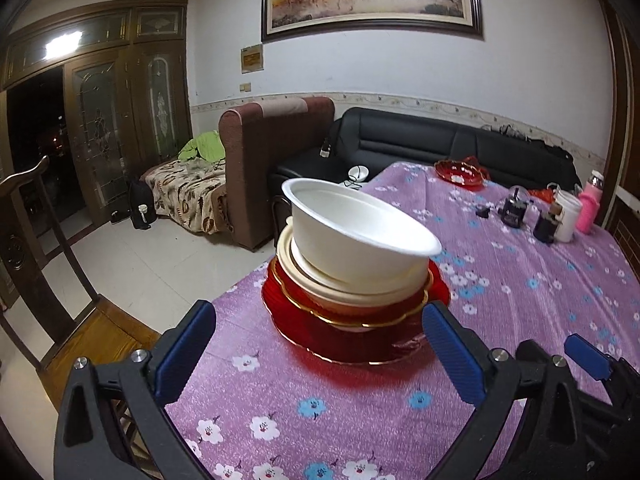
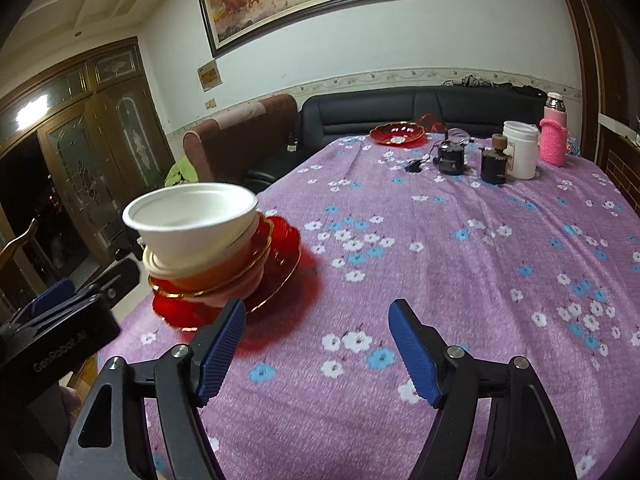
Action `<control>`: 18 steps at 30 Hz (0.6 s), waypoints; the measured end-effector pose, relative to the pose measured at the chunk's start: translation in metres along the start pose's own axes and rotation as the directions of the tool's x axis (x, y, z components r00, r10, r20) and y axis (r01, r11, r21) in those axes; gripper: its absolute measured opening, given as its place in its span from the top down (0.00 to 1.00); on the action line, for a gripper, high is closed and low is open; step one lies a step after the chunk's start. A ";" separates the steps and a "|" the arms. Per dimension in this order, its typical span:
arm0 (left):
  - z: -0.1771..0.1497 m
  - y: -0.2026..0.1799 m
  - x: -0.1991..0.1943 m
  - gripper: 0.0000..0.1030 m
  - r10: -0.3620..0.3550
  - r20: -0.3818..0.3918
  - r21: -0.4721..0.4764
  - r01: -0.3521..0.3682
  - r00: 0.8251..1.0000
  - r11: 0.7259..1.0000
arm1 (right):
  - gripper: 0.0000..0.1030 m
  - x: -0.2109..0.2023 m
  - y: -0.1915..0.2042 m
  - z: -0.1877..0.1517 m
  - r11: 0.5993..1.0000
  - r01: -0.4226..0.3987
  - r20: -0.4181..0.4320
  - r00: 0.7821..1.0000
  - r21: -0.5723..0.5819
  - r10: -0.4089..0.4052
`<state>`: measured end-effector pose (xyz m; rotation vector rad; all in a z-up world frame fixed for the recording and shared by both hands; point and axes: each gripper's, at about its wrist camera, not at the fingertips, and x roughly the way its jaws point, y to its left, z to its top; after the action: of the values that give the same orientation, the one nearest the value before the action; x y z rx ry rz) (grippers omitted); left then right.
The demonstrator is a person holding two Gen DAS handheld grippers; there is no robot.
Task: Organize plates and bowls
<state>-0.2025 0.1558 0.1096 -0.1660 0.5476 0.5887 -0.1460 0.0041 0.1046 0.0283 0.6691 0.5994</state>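
Observation:
A stack stands near the table's left edge: a wide red plate (image 1: 348, 344) (image 2: 276, 268) at the bottom, a gold-rimmed red dish (image 1: 360, 312) on it, cream bowls (image 1: 340, 280), and a tilted white bowl (image 1: 356, 228) (image 2: 192, 216) on top. My left gripper (image 1: 318, 356) is open, its blue pads standing apart just short of the stack, nothing between them. My right gripper (image 2: 318, 348) is open to the right of the stack, over bare cloth. Another red dish (image 2: 398, 134) (image 1: 460, 172) lies at the far end of the table.
A purple flowered cloth (image 2: 460, 280) covers the table. At the far right stand dark jars (image 2: 494, 166), a white tub (image 2: 520, 154) and a pink bottle (image 2: 554, 140). A wooden chair (image 1: 48, 280) is at the left edge. A black sofa (image 1: 440, 144) lies beyond.

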 end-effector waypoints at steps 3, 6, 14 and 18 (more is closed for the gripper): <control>-0.002 -0.003 0.001 0.00 0.001 -0.009 0.014 -0.001 1.000 1.000 | 0.23 0.003 0.006 -0.005 1.000 -0.001 -0.016 1.000 -0.017 0.001; -0.004 -0.003 0.001 0.00 0.001 -0.017 0.016 -0.001 1.000 1.000 | 0.23 0.005 0.011 -0.009 0.999 -0.004 -0.026 1.000 -0.034 0.003; -0.006 -0.002 -0.001 0.00 0.003 0.003 0.006 -0.003 1.000 1.000 | 0.23 0.009 0.021 -0.016 0.998 -0.005 -0.041 0.999 -0.058 0.003; -0.008 -0.001 -0.018 0.00 0.058 0.123 -0.006 -0.058 0.991 0.998 | 0.23 0.009 0.026 -0.016 0.997 -0.011 -0.039 0.999 -0.073 0.008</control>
<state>-0.2178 0.1438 0.1119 -0.1157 0.4331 0.6517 -0.1631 0.0283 0.0918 -0.0489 0.6844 0.6348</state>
